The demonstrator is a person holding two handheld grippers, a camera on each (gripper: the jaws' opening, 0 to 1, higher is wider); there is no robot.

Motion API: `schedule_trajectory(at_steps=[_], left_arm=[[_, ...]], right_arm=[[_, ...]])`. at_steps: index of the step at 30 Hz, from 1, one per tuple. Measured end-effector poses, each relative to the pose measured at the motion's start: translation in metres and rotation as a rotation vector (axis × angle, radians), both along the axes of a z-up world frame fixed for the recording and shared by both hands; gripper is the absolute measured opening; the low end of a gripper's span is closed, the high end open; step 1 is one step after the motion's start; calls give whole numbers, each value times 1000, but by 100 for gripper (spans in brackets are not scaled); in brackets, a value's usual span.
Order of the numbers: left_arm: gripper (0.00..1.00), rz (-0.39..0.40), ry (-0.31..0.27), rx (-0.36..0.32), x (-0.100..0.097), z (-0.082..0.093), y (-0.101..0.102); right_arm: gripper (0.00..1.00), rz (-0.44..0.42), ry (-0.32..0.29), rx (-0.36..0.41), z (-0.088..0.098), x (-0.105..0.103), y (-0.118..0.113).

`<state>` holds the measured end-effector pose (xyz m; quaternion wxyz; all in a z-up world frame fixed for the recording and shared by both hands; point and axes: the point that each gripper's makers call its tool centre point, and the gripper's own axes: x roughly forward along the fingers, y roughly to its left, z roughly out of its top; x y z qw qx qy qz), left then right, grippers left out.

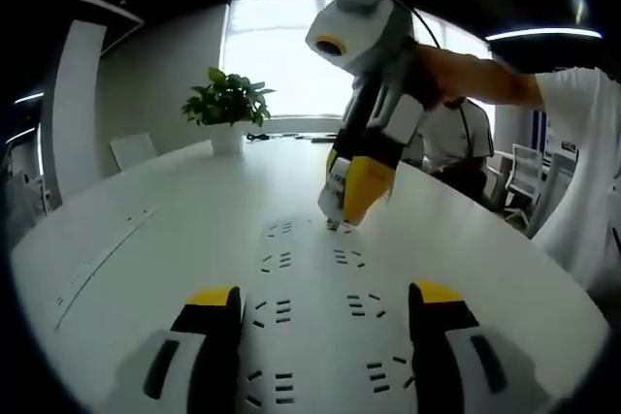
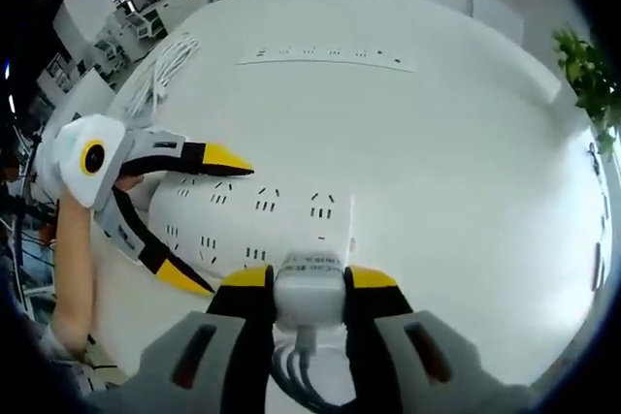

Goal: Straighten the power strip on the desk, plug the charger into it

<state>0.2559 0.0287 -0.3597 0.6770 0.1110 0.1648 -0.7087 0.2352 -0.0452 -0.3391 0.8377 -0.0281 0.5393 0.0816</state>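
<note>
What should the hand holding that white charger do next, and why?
Probably lower the charger a little further into the socket beneath it. The right tool grips it at the power strip's end, while the left tool, open, straddles the strip.

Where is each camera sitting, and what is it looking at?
Left gripper view: rides the left gripper, looking along the white power strip on the white desk toward a green potted plant; its open yellow-tipped jaws straddle the strip, and a person's arm holds the right gripper.
Right gripper view: rides the right gripper, looking down at the strip; its jaws clamp a white charger, with the left gripper and a forearm at left.
Shared: the strip, desk, plant and each other's gripper.
</note>
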Motion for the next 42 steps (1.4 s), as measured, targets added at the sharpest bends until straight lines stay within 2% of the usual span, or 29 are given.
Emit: schedule_trajectory(at_steps=[5,9,13,19,24,25,26,27,28,29,30,34,35,36,37,38,39,42], left_arm=[[78,14,16,4,-1,-2,-3],[84,15,-20,70,-4,-11,-6],[84,34,-38,109,-4,-14,-8],[82,56,-9,83,-1,-11,-7],[82,56,-7,83,-2,-12,-8],[82,57,-7,82,-1,-12,-8],[82,55,-10,79,-1,-11,-8],[82,55,-9,78,0,-10,-8],[82,55,-9,77,0,-9,-8],[82,55,-9,78,0,-9,-7],[82,55,-9,78,0,-9,-7],[82,56,-10,81,0,-8,-6],[82,56,-10,83,0,-8,-6],[82,57,-10,84,0,-8,-6],[82,57,-11,83,0,-8,-6],[82,58,-11,82,-1,-8,-6],[82,58,-11,81,-1,-8,-6],[82,59,-11,82,-1,-9,-6]], right_arm=[[26,-12,3,14,1,7,-3],[26,-21,13,36,4,13,-4],[26,-37,33,57,5,19,-2],[26,-27,30,40,4,20,2],[26,1,33,27,4,19,2],[26,5,25,22,1,17,4],[26,-73,96,74,-17,5,11],[26,49,40,45,-26,19,5],[26,-19,48,66,-37,20,4],[26,-17,59,76,-3,23,-5],[26,-27,54,79,0,25,-7],[26,-28,40,57,-13,-1,9],[26,-56,129,109,-4,12,2],[26,-43,26,57,-5,28,-5],[26,-44,48,62,-6,25,-4],[26,-51,-17,24,-5,33,-9],[26,-38,-10,11,-6,24,-4],[26,-51,23,14,-7,16,2]])
